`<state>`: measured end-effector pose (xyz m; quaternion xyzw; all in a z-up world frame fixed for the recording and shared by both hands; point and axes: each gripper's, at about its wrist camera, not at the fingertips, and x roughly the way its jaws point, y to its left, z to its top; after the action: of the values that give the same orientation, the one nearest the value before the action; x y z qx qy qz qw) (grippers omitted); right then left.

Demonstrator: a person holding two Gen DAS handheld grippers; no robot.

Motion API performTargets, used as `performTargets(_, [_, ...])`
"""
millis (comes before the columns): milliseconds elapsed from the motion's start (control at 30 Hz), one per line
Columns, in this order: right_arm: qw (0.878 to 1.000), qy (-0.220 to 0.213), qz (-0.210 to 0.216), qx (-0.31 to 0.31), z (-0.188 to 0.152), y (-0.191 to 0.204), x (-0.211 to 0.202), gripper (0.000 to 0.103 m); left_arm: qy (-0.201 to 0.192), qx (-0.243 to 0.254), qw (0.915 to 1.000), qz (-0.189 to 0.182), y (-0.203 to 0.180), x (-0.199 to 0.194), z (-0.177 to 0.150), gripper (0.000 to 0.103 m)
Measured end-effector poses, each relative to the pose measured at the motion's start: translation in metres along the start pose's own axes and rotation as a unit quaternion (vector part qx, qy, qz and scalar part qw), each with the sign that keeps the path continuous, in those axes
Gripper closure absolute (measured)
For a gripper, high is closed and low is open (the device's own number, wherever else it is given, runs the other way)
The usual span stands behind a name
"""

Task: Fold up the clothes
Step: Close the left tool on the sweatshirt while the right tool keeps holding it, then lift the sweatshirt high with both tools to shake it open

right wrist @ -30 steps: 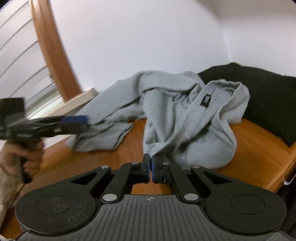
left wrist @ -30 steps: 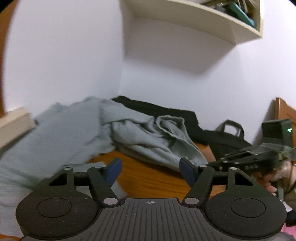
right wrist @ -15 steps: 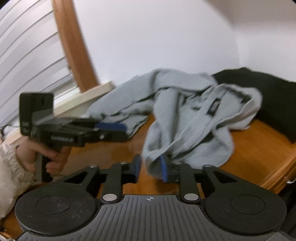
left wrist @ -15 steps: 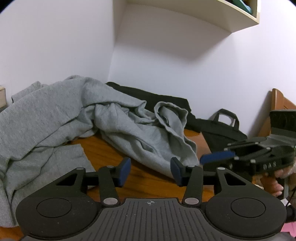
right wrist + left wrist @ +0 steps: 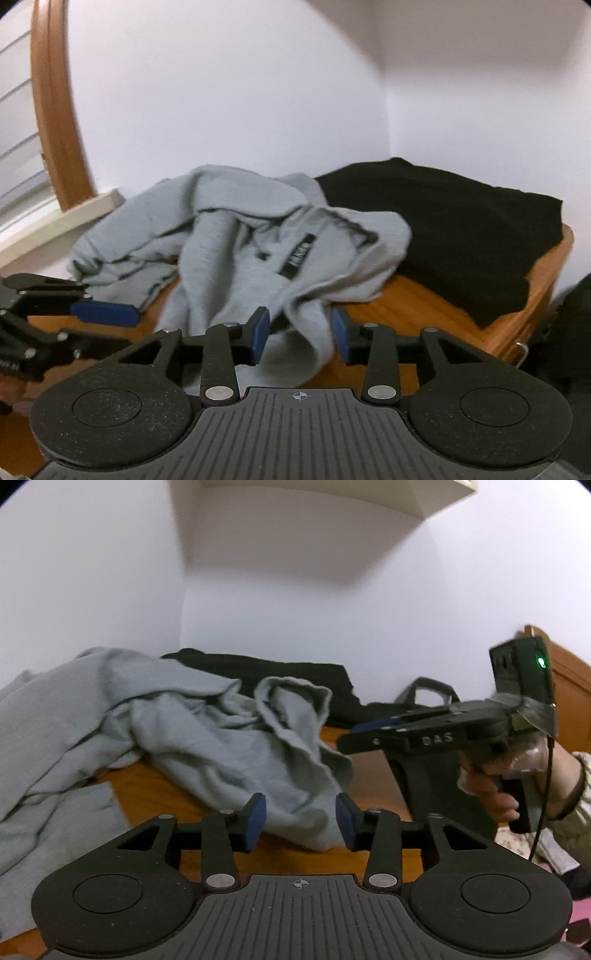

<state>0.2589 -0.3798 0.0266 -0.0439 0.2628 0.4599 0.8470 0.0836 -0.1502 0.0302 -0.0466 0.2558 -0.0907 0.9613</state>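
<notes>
1 grey top, crumpled mid-table; 1 black garment flat behind it at the corner; 1 dark bag by the wall. 2 grippers: left w/ jaws apart, just been closing, right apart, just been opening, grey hem between pads of each, not pinched. Surface: orange wood table; room: white walls, 1 shelf overhead, window w/ blinds at left.

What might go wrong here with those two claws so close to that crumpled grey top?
1. The right gripper has just been opening, with a bunched lower corner of the grey sweatshirt between its pads; closing there might pinch several layers.
2. The left gripper, just narrowing, frames the same corner, so both may crowd one spot.
3. Pulling could drag the black garment lying against it.
</notes>
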Motion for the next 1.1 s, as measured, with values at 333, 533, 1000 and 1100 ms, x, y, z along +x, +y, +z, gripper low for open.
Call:
performTargets(333, [0.999,0.004,0.043,0.011,-0.023,-0.008,-0.011,0.064,0.011,0.090,0.9954,0.030,-0.007,0.055,0.076,0.071])
performTargets(533, [0.997,0.006,0.071,0.005,-0.036,-0.007,-0.015,0.058,0.071,0.249,0.9644,0.053,-0.035,0.127,0.121,0.071])
performTargets(1000, [0.993,-0.002,0.117,0.002,-0.038,0.002,-0.012,0.058,0.135,0.340,0.9285,0.062,-0.054,0.207,0.141,0.098])
performTargets(1100, [0.990,-0.005,0.139,0.006,-0.038,0.012,-0.013,0.057,0.117,0.297,0.9447,0.074,-0.044,0.197,0.157,0.098])
